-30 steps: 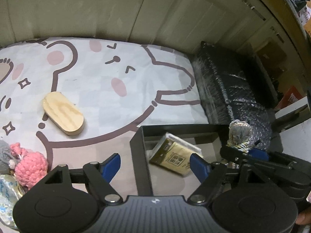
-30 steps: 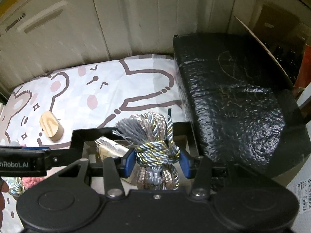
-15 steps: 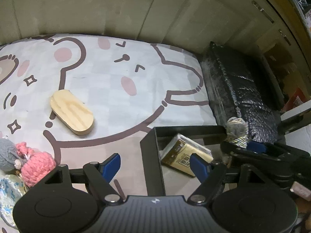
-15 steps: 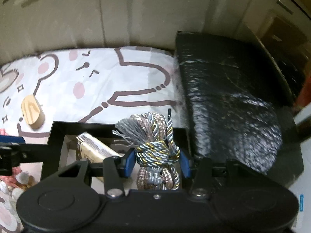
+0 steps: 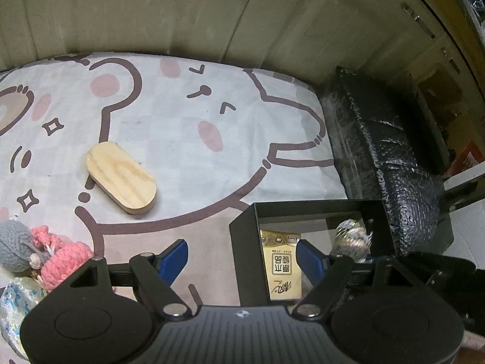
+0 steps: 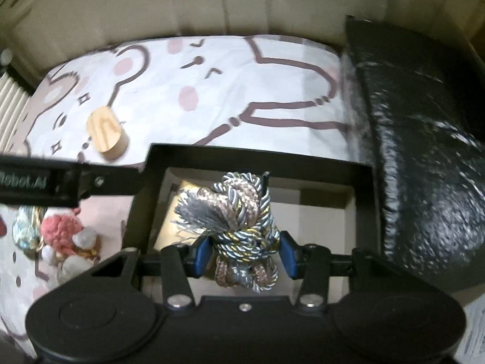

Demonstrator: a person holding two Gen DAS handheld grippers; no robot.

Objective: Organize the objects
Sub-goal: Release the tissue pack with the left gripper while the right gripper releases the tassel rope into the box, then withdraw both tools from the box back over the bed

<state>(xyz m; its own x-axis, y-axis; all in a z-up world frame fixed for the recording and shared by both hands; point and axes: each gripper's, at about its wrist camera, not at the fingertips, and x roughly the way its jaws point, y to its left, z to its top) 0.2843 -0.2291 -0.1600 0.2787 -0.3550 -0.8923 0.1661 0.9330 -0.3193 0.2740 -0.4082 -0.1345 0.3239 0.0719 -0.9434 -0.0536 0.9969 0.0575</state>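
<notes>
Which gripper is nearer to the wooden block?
Left. The left gripper hangs open just right of the wooden block, straddling the box wall; the right gripper, shut on the rope, is farther, over the box.

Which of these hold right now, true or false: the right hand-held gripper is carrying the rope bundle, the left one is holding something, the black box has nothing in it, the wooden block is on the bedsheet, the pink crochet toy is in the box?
1. The right hand-held gripper is clamped on the braided rope bundle. True.
2. The left hand-held gripper is holding something. False: its jaws are apart with nothing between them.
3. The black box has nothing in it. False: a yellow packet lies inside.
4. The wooden block lies on the cartoon bedsheet, outside the box. True.
5. The pink crochet toy is in the box. False: it sits on the sheet to the box's left.
</notes>
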